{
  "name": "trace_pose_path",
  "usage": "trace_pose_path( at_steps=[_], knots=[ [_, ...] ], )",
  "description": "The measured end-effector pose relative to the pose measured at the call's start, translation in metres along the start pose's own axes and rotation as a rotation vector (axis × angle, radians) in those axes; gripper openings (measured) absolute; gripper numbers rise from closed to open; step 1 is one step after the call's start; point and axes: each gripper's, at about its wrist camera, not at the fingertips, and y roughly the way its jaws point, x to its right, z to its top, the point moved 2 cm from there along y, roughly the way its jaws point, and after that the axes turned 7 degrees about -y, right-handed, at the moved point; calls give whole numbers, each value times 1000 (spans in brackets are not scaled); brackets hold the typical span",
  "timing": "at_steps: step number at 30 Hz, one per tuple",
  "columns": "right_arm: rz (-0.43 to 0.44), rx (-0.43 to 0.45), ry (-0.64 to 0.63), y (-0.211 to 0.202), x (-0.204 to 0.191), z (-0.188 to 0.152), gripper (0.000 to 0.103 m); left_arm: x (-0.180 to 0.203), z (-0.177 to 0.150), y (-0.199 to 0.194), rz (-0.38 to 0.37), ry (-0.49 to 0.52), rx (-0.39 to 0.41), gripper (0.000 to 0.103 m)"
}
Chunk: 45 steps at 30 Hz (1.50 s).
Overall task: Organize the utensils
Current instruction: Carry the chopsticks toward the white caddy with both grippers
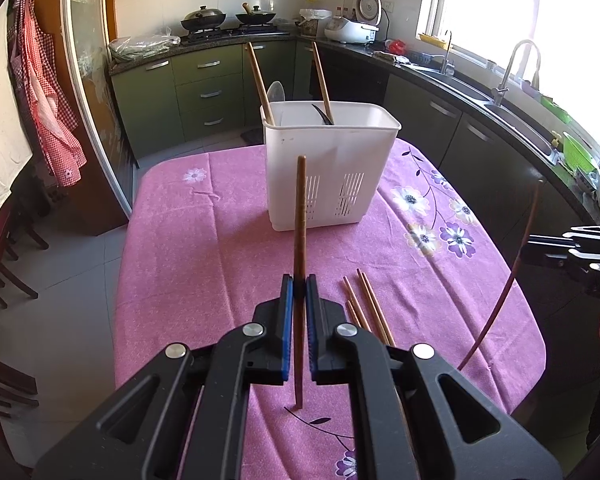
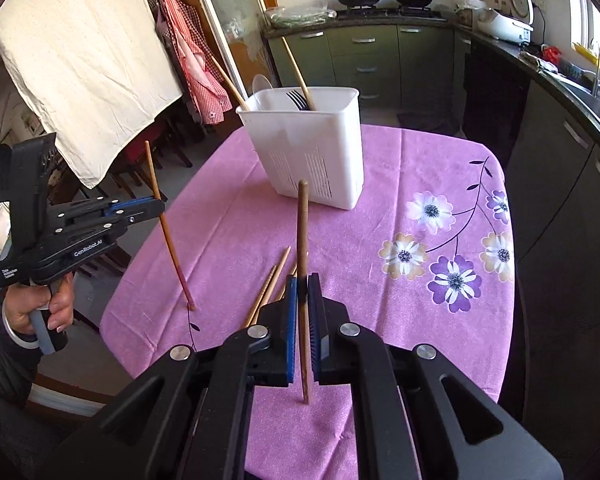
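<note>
My left gripper (image 1: 299, 285) is shut on a brown chopstick (image 1: 300, 208) that stands nearly upright, its lower tip close above the pink cloth. My right gripper (image 2: 300, 285) is shut on another chopstick (image 2: 302, 232), also upright. Each gripper shows in the other's view: the right gripper (image 1: 531, 242) with its chopstick (image 1: 529, 232) at the right edge, the left gripper (image 2: 158, 205) with its chopstick (image 2: 169, 240) on the left. A white slotted utensil holder (image 1: 332, 176) (image 2: 316, 152) stands beyond, holding two chopsticks, a dark fork (image 2: 298, 100) and a pale spoon. Several loose chopsticks (image 1: 366, 304) (image 2: 270, 282) lie on the cloth.
The table wears a pink flowered cloth (image 1: 204, 232) (image 2: 380, 208). Dark kitchen cabinets, a stove with woks (image 1: 228, 20) and a sink (image 1: 512, 92) ring the far side. Chairs (image 1: 4, 248) stand left of the table. A person's hand (image 2: 40, 308) grips the left tool.
</note>
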Motion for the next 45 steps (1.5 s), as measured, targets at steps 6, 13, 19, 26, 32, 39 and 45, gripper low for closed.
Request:
trace_pose_path(
  at_steps=[6, 13, 19, 26, 32, 39, 45],
  knots=[
    [-1, 16, 8, -8, -6, -6, 7, 2, -2, -4, -2, 14, 6, 6],
    [8, 24, 8, -6, -6, -5, 7, 3, -1, -8, -2, 23, 13, 6],
    [0, 29, -1, -4, -7, -2, 7, 4, 1, -8, -1, 25, 15, 6],
    [-5, 50, -10, -10, -9, 7, 7, 5, 5, -10, -5, 31, 24, 6],
    [-18, 98, -26, -24, -9, 26, 7, 10, 18, -18, -13, 44, 50, 6],
    [-37, 164, -46, -49, -6, 64, 3, 19, 62, -53, -38, 55, 150, 6],
    [-52, 195, -61, -63, -5, 90, 1, 31, 108, -81, -70, 61, 250, 6]
  ],
)
